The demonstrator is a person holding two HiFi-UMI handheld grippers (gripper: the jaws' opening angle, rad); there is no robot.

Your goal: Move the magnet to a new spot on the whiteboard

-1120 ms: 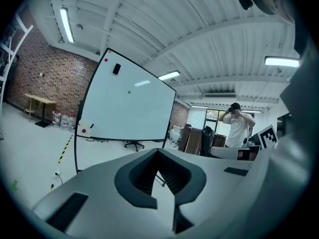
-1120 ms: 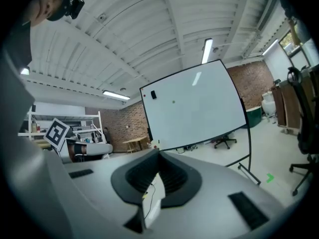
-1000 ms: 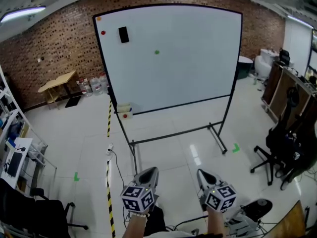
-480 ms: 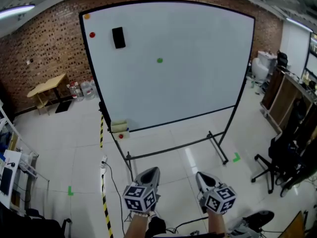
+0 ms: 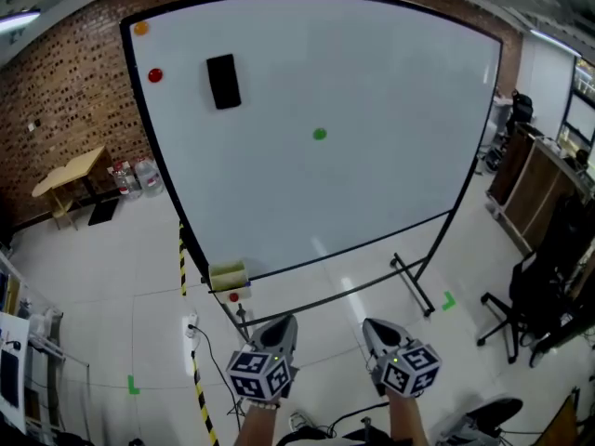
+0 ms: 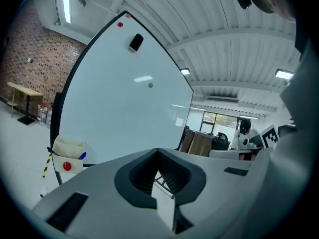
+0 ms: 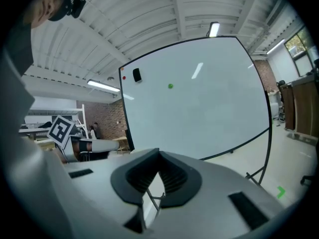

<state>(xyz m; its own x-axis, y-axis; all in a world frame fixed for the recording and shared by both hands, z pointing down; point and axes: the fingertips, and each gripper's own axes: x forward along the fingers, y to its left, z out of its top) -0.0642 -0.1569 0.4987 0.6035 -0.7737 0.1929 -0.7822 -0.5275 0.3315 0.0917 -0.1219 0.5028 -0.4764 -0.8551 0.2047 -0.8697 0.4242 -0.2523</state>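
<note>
A large whiteboard (image 5: pixel 372 184) on a wheeled stand fills the head view. A small green magnet (image 5: pixel 320 134) sticks near its middle. At the board's top left are a red magnet (image 5: pixel 155 75), an orange magnet (image 5: pixel 140 28) and a black eraser (image 5: pixel 223 81). My left gripper (image 5: pixel 279 328) and right gripper (image 5: pixel 376 331) are held low, well short of the board, both shut and empty. The left gripper view shows the green magnet (image 6: pixel 150 85) far beyond the shut left gripper (image 6: pixel 158 151). The right gripper view has the green magnet (image 7: pixel 170 86) above the shut right gripper (image 7: pixel 159 151).
A small box (image 5: pixel 228 275) with a red magnet under it hangs at the board's lower left corner. The stand's feet (image 5: pixel 414 286) reach out over the floor. Yellow-black tape (image 5: pixel 198 379) runs along the left. Office chairs (image 5: pixel 539 295) stand at right, a wooden table (image 5: pixel 65 170) at left.
The whiteboard has grown larger in the head view as I came nearer to it. Both grippers keep their place low in the view and stay shut.
</note>
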